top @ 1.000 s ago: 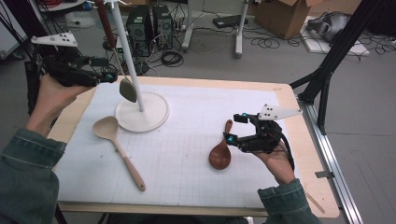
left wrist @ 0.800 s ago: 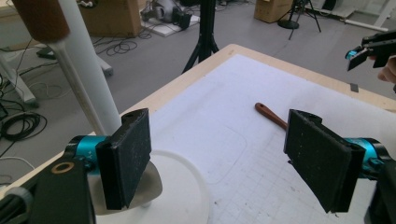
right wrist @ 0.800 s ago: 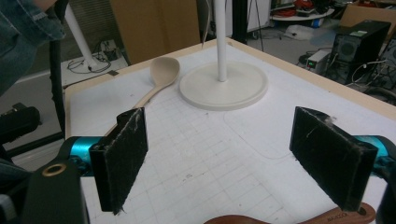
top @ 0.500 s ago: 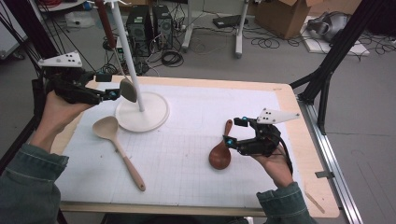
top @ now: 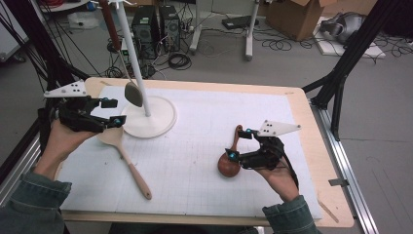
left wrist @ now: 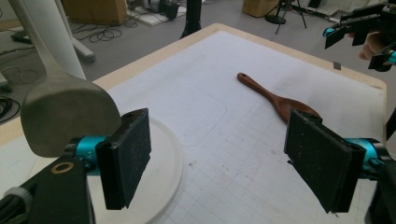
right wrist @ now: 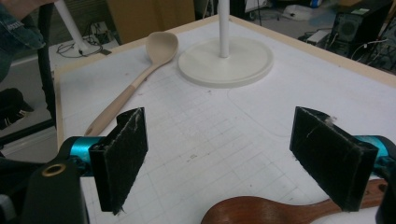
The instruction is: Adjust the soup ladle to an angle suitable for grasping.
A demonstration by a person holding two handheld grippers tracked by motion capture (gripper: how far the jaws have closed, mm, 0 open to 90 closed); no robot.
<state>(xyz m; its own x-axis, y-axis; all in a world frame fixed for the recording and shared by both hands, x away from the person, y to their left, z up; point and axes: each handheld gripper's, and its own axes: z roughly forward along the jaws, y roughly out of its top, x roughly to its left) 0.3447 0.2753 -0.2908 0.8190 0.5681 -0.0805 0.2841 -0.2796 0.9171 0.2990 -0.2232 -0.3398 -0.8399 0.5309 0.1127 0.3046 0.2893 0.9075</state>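
Clearly, both pairs of jaws are spread wide with nothing clamped between them. The left gripper [top: 108, 113] is held low over the left side of the white mat [top: 204, 146], its tips just above the bowl of the pale wooden spoon [top: 127, 158], whose handle runs toward the near edge; whether the pads touch the bowl cannot be told from the high view. Just beyond it the round base of the white stand [top: 148, 117] is seen, and a grey spoon [top: 133, 93] hangs beside the pole, close to the left jaw in the left gripper view [left wrist: 65, 114]. The right gripper [top: 239, 145] is poised over the dark brown spoon [top: 229, 163] on the right of the mat, the bowl lying just below and between its open pads [right wrist: 119, 154].
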